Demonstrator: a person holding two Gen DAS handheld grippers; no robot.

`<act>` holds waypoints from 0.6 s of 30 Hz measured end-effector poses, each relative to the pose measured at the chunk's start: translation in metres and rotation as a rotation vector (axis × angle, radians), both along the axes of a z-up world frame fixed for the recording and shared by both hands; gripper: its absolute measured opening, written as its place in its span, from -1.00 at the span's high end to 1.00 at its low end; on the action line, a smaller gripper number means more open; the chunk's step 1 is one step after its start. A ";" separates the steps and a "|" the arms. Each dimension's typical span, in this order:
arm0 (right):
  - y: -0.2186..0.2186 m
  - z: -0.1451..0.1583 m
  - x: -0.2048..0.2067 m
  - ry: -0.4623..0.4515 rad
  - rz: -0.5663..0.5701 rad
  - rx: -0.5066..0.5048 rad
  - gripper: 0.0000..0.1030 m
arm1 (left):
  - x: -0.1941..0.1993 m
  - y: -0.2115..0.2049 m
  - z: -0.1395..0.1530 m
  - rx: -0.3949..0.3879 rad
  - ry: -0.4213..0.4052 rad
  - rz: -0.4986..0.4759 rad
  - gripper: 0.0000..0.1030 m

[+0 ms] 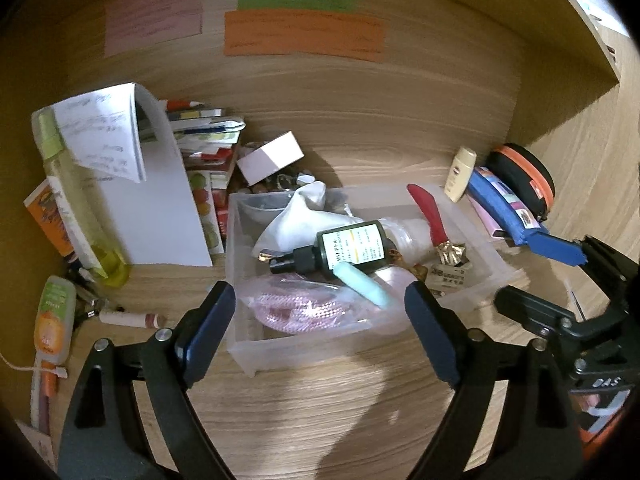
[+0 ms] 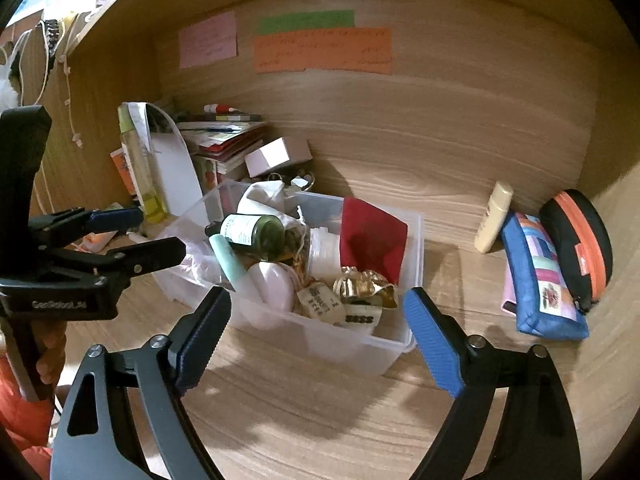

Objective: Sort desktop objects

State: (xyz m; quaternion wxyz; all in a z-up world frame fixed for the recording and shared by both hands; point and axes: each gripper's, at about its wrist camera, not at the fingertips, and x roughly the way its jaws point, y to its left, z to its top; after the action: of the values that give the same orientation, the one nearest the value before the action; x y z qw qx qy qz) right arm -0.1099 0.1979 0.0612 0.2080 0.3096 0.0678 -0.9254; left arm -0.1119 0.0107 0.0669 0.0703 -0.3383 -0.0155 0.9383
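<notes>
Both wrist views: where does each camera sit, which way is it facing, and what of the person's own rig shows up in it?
Left wrist: sits behind the open left gripper, looking forward and down at the clear bin; the right gripper juts in at right.
Right wrist: sits behind the open right gripper, facing the bin from its right; the left gripper enters at left, with fingers on its handle.
Shared: the bin, dark green bottle, blue pouch, orange note.

I saw both views dim and warm-toned, softly blurred, fisheye-bent with black corners, and dark shadows fell across the bench below each tool.
</notes>
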 end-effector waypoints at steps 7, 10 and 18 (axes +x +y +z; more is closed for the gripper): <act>-0.002 -0.001 0.011 0.008 -0.001 0.006 -0.69 | 0.005 -0.001 -0.008 0.005 -0.013 -0.001 -0.70; -0.004 -0.002 0.014 0.004 0.016 -0.003 -0.69 | 0.008 -0.002 -0.010 -0.001 -0.010 0.006 -0.70; -0.006 -0.003 0.013 -0.003 0.027 -0.015 -0.70 | 0.013 -0.008 -0.014 0.026 -0.023 0.013 -0.72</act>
State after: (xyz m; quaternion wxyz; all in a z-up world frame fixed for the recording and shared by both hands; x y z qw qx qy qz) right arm -0.0968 0.1921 0.0583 0.2231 0.3084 0.0647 -0.9225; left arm -0.0989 0.0028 0.0532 0.0684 -0.3481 -0.0307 0.9344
